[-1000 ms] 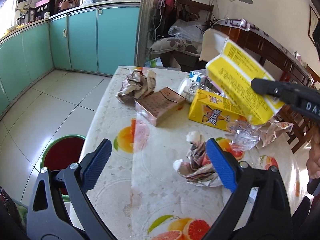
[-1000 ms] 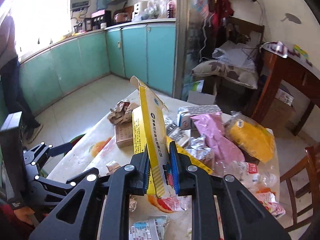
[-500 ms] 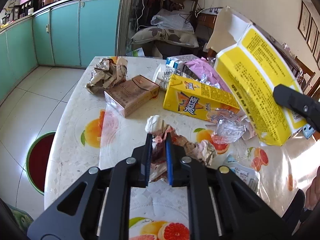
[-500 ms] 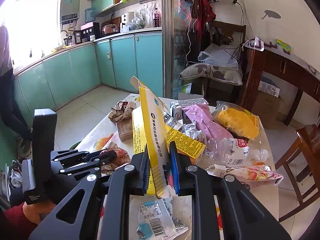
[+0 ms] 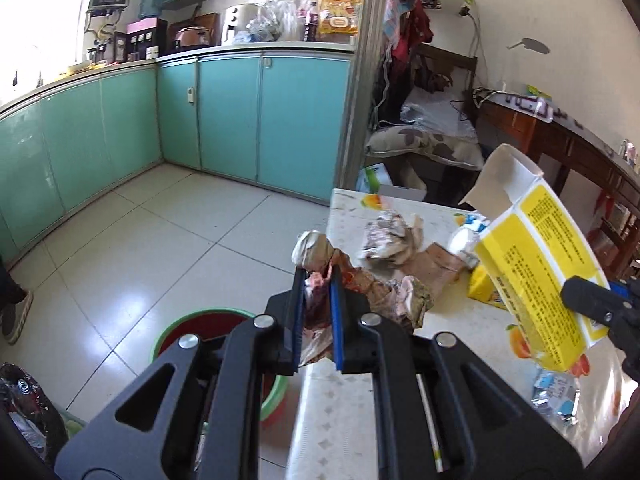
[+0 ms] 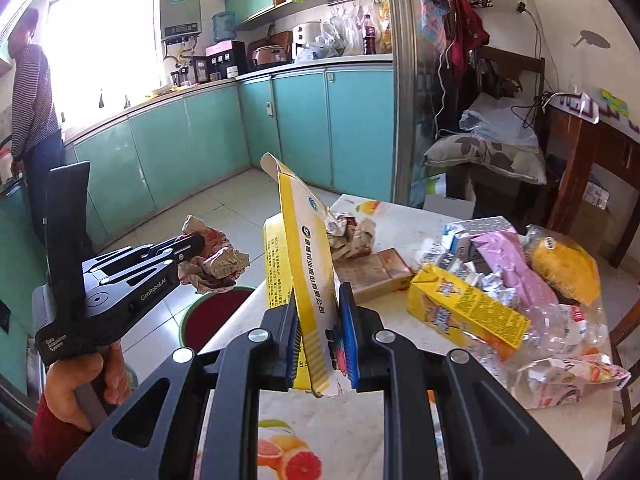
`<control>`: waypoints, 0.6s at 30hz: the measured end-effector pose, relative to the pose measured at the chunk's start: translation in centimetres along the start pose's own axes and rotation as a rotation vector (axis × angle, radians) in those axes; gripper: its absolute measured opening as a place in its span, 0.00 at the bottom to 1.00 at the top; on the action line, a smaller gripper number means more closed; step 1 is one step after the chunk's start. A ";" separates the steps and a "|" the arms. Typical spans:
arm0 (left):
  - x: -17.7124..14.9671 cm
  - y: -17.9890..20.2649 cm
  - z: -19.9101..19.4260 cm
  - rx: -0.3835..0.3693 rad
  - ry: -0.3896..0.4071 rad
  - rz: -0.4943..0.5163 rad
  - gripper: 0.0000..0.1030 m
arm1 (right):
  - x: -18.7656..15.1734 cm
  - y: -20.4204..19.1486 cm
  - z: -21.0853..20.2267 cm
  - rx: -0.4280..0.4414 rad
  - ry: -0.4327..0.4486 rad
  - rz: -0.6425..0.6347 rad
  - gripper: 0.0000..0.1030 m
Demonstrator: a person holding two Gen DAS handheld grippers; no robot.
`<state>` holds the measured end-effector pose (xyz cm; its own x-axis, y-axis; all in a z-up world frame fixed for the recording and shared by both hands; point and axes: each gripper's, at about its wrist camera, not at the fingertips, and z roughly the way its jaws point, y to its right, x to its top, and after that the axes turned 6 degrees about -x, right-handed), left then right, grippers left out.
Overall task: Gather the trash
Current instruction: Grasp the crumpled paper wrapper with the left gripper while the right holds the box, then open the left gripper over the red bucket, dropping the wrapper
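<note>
My left gripper point(image 5: 317, 280) is shut on a crumpled paper wrapper point(image 5: 372, 288), held in the air beside the table's left edge, above a green-rimmed red bin point(image 5: 200, 328) on the floor. In the right wrist view the same wrapper point(image 6: 216, 256) hangs from the left gripper point(image 6: 196, 242) over the bin point(image 6: 212, 316). My right gripper point(image 6: 320, 300) is shut on a flattened yellow carton point(image 6: 308, 248), upright above the table; that carton point(image 5: 536, 276) fills the right of the left wrist view.
On the fruit-print table point(image 6: 400, 440) lie a crumpled paper ball point(image 6: 352, 232), a brown box point(image 6: 376, 272), a yellow juice carton point(image 6: 460, 308), a pink bag point(image 6: 516, 264), a yellow snack bag point(image 6: 564, 264) and plastic wrappers. A person point(image 6: 32, 120) stands at the teal counter, far left.
The left gripper closed on the crumpled wrapper on the table, lifted it and carried it left past the table edge, over the bin. The right gripper kept hold of the yellow carton.
</note>
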<state>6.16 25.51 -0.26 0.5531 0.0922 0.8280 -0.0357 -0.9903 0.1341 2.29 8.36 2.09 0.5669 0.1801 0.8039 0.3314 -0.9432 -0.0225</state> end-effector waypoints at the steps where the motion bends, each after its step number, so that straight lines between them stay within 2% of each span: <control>1: -0.1 -1.1 0.2 0.036 -0.005 -0.004 0.11 | 0.2 -0.6 0.8 0.017 -0.011 0.004 0.17; 4: -1.0 -4.9 2.0 0.119 -0.051 -0.052 0.11 | 0.7 -2.5 3.3 0.069 -0.050 0.013 0.17; 9: -3.2 -10.3 4.7 0.185 -0.158 -0.133 0.11 | 1.6 -5.8 8.0 0.145 -0.122 0.030 0.17; 14: -4.7 -13.3 6.5 0.196 -0.234 -0.205 0.11 | 3.4 -8.8 13.6 0.253 -0.218 0.079 0.17; 18: -5.4 -14.8 7.3 0.194 -0.272 -0.238 0.11 | 4.6 -10.7 16.2 0.275 -0.253 0.072 0.18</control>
<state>9.75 38.87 -10.67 0.7278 0.3158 0.6088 0.2631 -0.9483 0.1773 13.57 23.80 -3.66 0.7532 0.2117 0.6228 0.4547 -0.8518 -0.2603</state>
